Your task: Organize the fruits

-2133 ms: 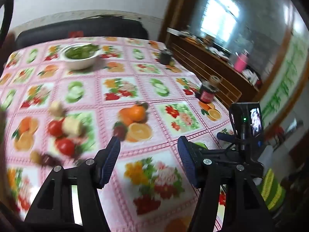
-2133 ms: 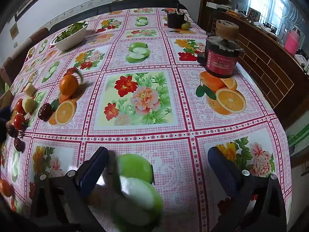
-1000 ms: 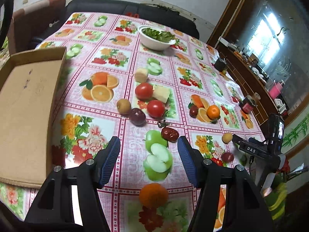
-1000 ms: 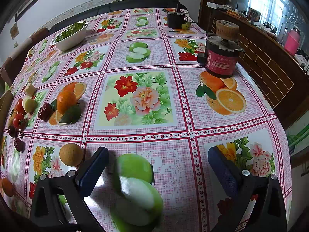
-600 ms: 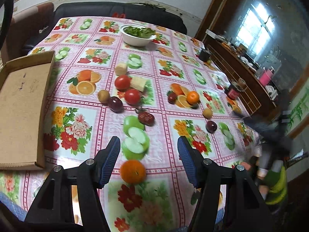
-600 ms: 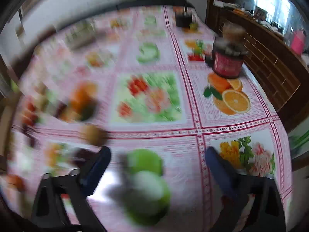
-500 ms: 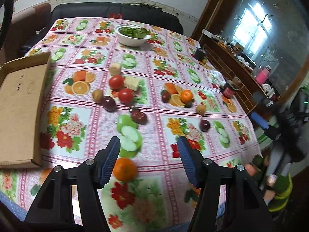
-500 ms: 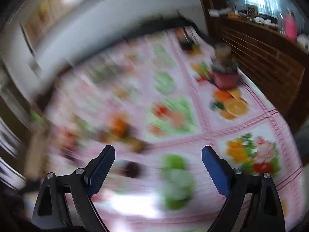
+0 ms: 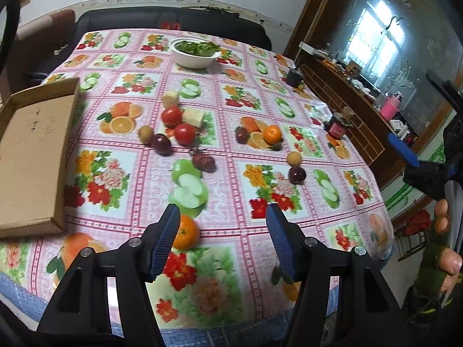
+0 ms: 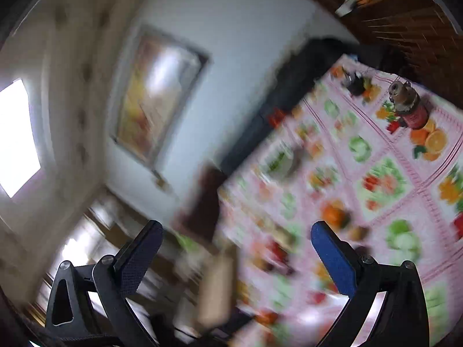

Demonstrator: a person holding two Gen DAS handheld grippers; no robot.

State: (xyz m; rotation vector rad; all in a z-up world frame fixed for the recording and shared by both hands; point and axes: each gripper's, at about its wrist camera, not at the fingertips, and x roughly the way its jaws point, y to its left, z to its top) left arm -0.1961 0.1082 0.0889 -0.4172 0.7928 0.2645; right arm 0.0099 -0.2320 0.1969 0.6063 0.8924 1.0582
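Note:
In the left wrist view several fruits lie on the fruit-print tablecloth [image 9: 231, 190]: an orange [image 9: 186, 232] by the left fingertip, two tomatoes [image 9: 184, 133], dark plums [image 9: 161, 142], a second orange [image 9: 272, 133] and a small yellow fruit [image 9: 294, 158]. An open cardboard box [image 9: 31, 156] sits at the left. My left gripper [image 9: 222, 231] is open and empty above the near table edge. My right gripper [image 10: 234, 248] is open and empty; its view is blurred and tilted toward the wall. It also shows at the right of the left wrist view [image 9: 416, 159].
A white bowl of greens [image 9: 194, 52] stands at the far side. A red jar [image 9: 337, 124] and a dark cup [image 9: 294, 76] stand near the right edge. A wooden sideboard [image 9: 361, 110] runs along the right; a black sofa [image 9: 173, 20] is behind the table.
My left gripper has pulled back and up, so the whole table shows. My right gripper has lifted off the table and swung up and left; its view is now motion-blurred.

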